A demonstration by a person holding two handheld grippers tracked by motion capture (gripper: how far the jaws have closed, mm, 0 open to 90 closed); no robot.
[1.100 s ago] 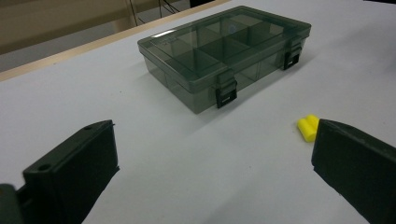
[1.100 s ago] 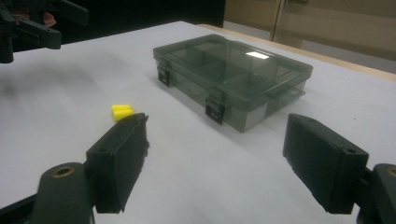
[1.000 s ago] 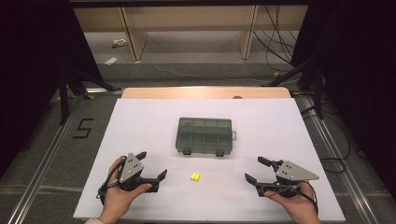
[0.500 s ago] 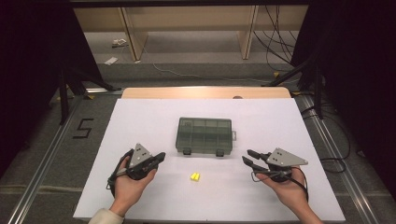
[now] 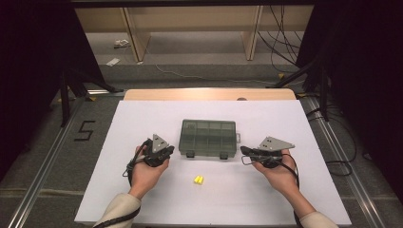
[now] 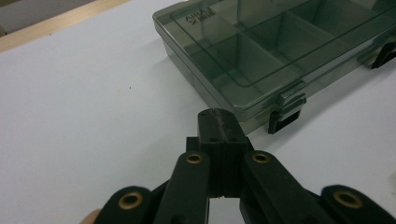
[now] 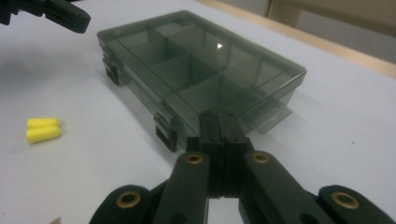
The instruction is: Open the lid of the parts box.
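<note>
A dark see-through compartment box [image 5: 208, 138] lies shut on the white table cover, its two black latches on the near side. Two yellow earplugs [image 5: 198, 179] rest side by side in front of it. My left gripper [image 5: 167, 151] is shut with nothing in it, its tip just off the box's near left corner [image 6: 261, 109]. My right gripper [image 5: 243, 151] is shut and empty too, close to the near right corner [image 7: 219, 112]. In the right gripper view the earplugs [image 7: 43, 129] lie to the left and the left gripper [image 7: 56, 14] shows at top left.
The white cover [image 5: 142, 118] ends at a wooden table edge [image 5: 209, 94] at the back. Metal rails [image 5: 43, 166] run along both sides. Shelving legs and cables stand on the floor beyond the table.
Both grippers have moved forward and inward from the near table edge to the box's near corners. Their jaws have gone from open to shut.
</note>
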